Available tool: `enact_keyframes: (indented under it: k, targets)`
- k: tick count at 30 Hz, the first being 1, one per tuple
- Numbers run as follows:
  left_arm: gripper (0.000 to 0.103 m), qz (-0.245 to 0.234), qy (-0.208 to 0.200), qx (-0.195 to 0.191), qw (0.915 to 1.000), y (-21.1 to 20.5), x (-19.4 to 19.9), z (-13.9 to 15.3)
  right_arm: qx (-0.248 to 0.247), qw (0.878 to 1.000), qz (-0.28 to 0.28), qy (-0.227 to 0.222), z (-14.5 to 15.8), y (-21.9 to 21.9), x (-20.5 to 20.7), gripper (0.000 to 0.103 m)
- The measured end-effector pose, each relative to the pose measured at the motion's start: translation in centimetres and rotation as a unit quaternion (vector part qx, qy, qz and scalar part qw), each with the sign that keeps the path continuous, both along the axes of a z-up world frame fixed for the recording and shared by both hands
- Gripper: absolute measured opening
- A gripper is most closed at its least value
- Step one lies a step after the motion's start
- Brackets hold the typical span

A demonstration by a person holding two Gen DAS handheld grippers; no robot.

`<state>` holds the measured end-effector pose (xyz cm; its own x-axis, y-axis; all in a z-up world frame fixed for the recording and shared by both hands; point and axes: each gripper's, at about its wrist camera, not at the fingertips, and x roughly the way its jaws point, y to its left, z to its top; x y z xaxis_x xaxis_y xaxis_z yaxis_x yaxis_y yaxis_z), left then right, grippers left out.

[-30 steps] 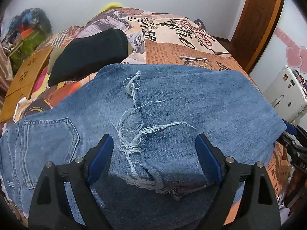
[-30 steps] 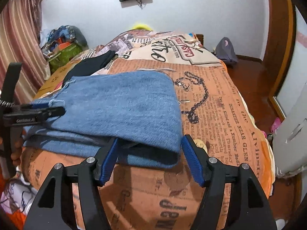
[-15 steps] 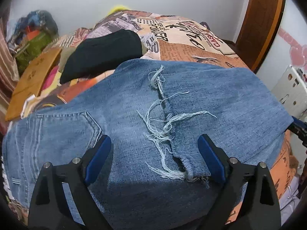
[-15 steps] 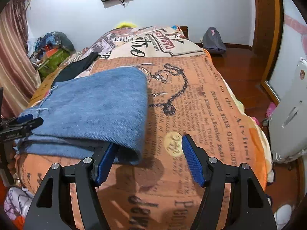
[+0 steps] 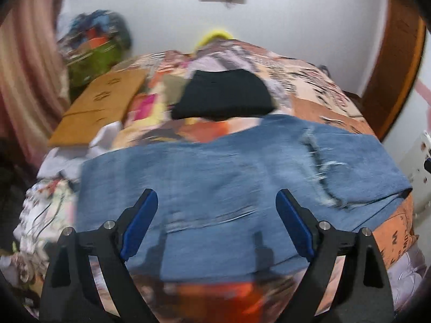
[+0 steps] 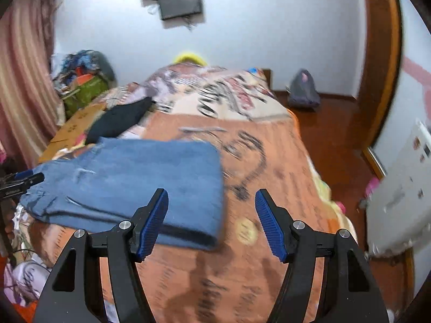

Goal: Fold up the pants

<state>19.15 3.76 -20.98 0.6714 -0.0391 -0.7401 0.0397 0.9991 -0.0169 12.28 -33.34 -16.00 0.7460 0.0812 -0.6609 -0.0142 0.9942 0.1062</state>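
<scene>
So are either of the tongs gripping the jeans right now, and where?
No. Both the left tongs and the right tongs are open above the folded jeans, holding nothing.

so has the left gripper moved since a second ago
Yes. The left gripper has shifted left along the jeans: the frayed rip, earlier between its fingers, now sits right of them.

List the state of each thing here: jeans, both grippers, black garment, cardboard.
jeans: folded over, lying flat on the bedspread, held by neither gripper.
left gripper: open, empty, above the jeans.
right gripper: open, empty.
black garment: lying behind the jeans.
cardboard: flat, at the bed's left edge.
</scene>
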Motion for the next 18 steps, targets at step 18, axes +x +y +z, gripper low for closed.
enact_keyframes:
  k: [18]
  targets:
    - [0.091, 0.071, 0.095, -0.169, 0.9786, 8.8, -5.1, -7.3, -0.038, 0.979, 0.201, -0.003, -3.0, 18.2, 7.2, 0.063]
